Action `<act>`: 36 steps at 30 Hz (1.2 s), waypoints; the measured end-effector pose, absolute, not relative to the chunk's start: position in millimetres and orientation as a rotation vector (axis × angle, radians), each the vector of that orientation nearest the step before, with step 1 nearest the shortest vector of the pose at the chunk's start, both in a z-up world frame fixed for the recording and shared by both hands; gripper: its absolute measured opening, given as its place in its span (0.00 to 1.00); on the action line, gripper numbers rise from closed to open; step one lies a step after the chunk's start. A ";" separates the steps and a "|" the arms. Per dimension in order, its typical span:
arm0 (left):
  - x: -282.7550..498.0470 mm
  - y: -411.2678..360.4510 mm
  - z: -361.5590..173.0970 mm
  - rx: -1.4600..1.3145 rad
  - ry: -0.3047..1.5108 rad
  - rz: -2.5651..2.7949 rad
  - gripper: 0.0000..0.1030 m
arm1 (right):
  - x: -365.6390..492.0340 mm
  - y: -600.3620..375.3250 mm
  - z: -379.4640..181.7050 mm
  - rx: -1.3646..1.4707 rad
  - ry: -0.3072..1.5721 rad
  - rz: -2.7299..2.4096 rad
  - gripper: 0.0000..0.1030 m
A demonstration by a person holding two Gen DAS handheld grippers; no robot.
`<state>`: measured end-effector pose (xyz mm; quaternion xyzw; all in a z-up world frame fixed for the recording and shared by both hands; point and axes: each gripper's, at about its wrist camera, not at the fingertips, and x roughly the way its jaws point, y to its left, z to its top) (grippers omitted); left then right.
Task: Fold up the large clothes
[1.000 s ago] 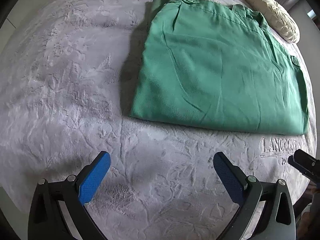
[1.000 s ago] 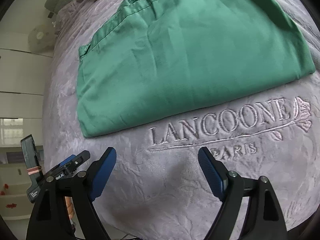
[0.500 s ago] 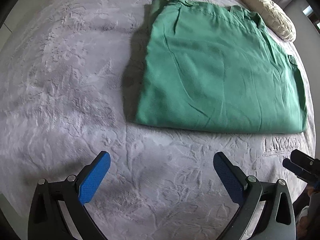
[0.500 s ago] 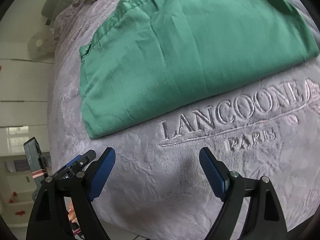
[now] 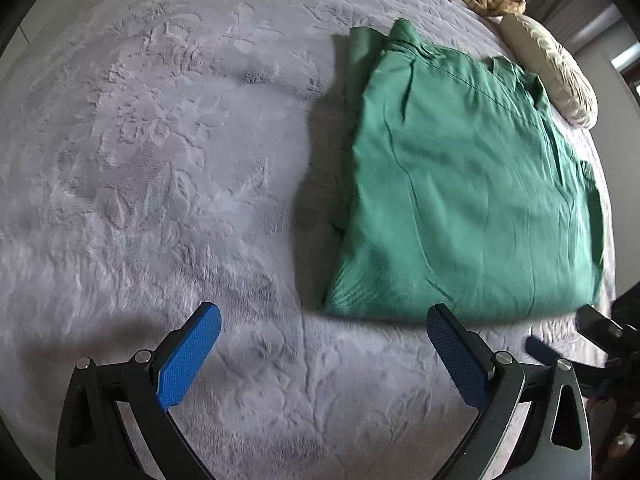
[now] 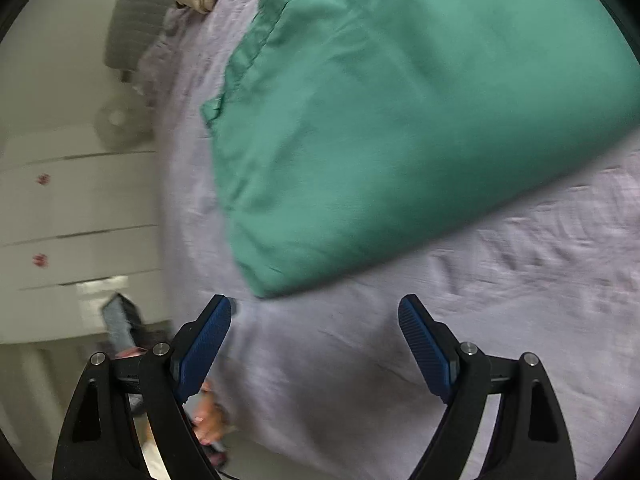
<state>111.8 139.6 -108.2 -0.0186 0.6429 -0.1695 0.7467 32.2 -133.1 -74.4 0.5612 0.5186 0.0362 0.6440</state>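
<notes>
Fingers of the left gripper are standing wide apart, gripping nothing, above the grey blanket. Fingers of the right gripper are likewise spread wide and holding nothing, hovering just short of the garment's near corner. Folded green garment is lying flat on the blanket, ahead and to the right in the left view, filling the upper half of the blurred right view. Cream pillow is sitting just beyond the garment's far edge
</notes>
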 end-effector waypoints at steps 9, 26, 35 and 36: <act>142.0 148.5 -119.6 -0.209 1.416 -0.444 1.00 | 70.1 -108.0 -122.2 1.432 1.094 0.153 0.86; 200.2 104.2 -151.2 -0.507 1.565 -0.719 1.00 | 84.3 -125.2 -76.5 1.452 0.964 0.288 0.10; 202.3 48.7 -155.1 -0.419 1.613 -0.784 0.34 | 79.8 -123.0 -87.0 1.416 1.054 0.314 0.10; 200.2 46.6 -150.5 -0.388 1.594 -0.784 0.30 | 77.4 -120.8 -90.4 1.394 1.109 0.316 0.13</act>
